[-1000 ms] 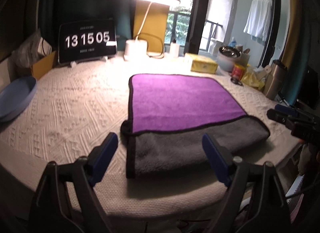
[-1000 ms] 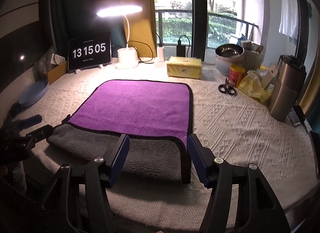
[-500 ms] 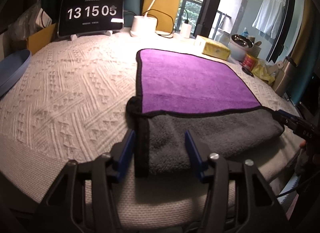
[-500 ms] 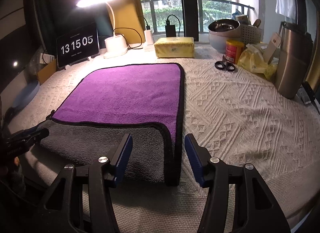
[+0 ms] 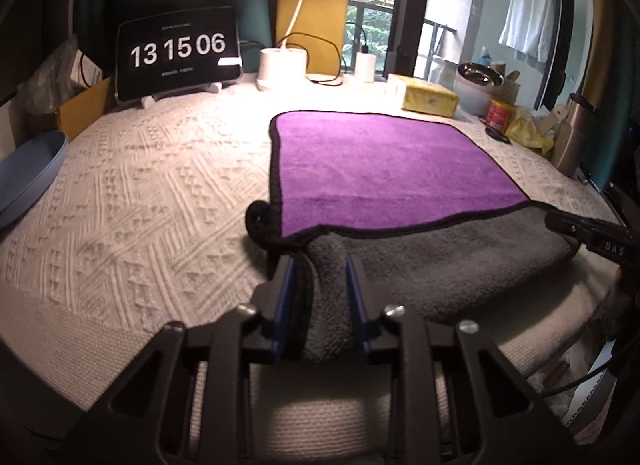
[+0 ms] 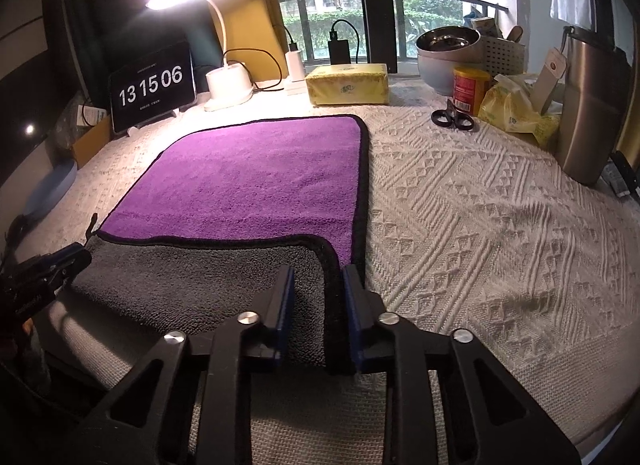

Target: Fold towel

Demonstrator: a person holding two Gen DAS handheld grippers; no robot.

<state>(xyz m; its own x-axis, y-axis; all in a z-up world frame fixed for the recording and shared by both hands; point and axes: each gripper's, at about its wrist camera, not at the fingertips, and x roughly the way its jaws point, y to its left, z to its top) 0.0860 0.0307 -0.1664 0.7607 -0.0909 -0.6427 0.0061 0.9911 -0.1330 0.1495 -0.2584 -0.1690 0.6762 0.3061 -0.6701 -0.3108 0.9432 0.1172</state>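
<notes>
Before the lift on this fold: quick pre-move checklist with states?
1. Left gripper on the near left corner of the towel: ok, gray fabric bunched between its fingers.
2. Right gripper on the near right corner: ok, black hem between its fingers.
3. Grip firm on both: cannot tell.
4. Purple face flat: ok.
5. Far landing area: ok, tissue pack and scissors sit off the towel.

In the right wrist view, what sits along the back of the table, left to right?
Black clock tablet → white lamp base → yellow tissue pack → red tin can → tall steel flask.
</notes>
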